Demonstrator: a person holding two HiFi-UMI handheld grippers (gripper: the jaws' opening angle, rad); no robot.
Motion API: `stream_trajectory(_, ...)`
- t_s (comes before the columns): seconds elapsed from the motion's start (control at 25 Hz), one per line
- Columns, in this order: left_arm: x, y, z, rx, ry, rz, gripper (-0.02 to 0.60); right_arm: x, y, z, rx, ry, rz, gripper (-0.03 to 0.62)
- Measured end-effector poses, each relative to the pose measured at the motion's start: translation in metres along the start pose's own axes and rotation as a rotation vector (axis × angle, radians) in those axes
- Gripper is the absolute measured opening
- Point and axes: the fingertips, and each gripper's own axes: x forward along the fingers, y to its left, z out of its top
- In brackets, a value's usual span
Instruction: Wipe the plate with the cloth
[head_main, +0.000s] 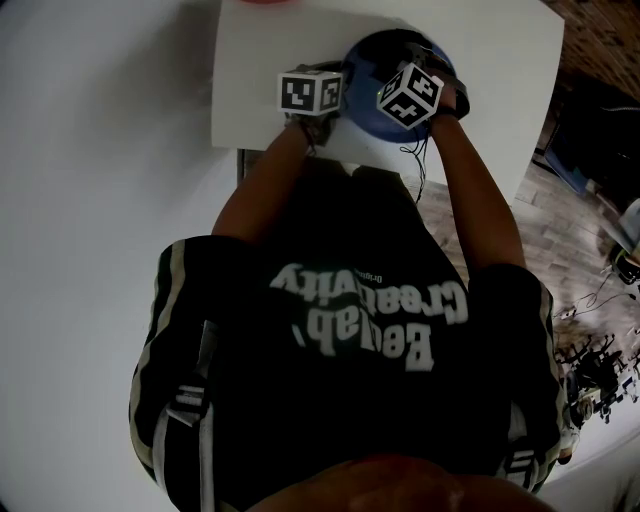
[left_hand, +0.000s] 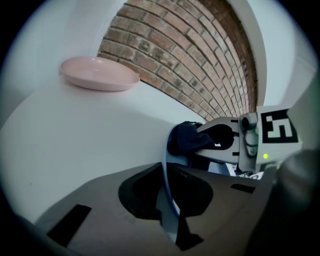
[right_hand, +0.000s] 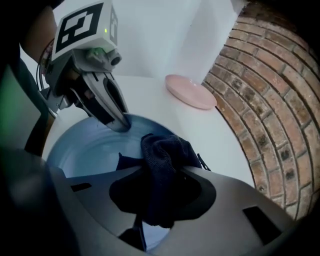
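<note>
A blue plate (right_hand: 90, 150) lies on the white table (head_main: 500, 60); in the head view the plate (head_main: 365, 55) is mostly hidden under the two marker cubes. My left gripper (left_hand: 167, 177) is shut on the plate's near rim, which runs edge-on between its jaws. From the right gripper view the left gripper (right_hand: 121, 125) pinches that rim at the plate's far side. My right gripper (right_hand: 160, 200) is shut on a dark blue cloth (right_hand: 165, 160), bunched and pressed on the plate's surface. The left gripper view shows the cloth (left_hand: 184, 139) on the plate's right part.
A pink plate (left_hand: 99, 74) sits at the back of the table, near a brick wall (right_hand: 270, 110). The table's right edge drops to a wooden floor (head_main: 560, 230) strewn with cables. The person's body fills the lower head view.
</note>
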Motion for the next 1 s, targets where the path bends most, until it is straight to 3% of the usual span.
stream_trajectory(0.28, -0.002, 0.000, 0.002, 0.005, -0.005, 0.014, 0.017, -0.023, -0.015, -0.060, -0.004, 0.104, 0.003, 0.094)
stream_trajectory(0.44, 0.001, -0.001, 0.003, 0.018, -0.002, 0.010, 0.017, -0.043, 0.011, -0.089, -0.019, 0.129, 0.002, 0.092)
stream_trajectory(0.64, 0.003, -0.003, 0.004, 0.039, 0.007, 0.010, 0.020, -0.061, 0.051, -0.098, -0.054, 0.134, 0.009, 0.092)
stream_trajectory(0.84, 0.002, -0.005, 0.006, 0.040, 0.009, 0.013, 0.021, -0.070, 0.086, -0.093, -0.098, 0.127, 0.067, 0.092)
stream_trajectory(1.0, 0.000, -0.005, 0.004, 0.037, 0.007, 0.019, 0.024, -0.074, 0.115, -0.080, -0.034, 0.080, 0.198, 0.089)
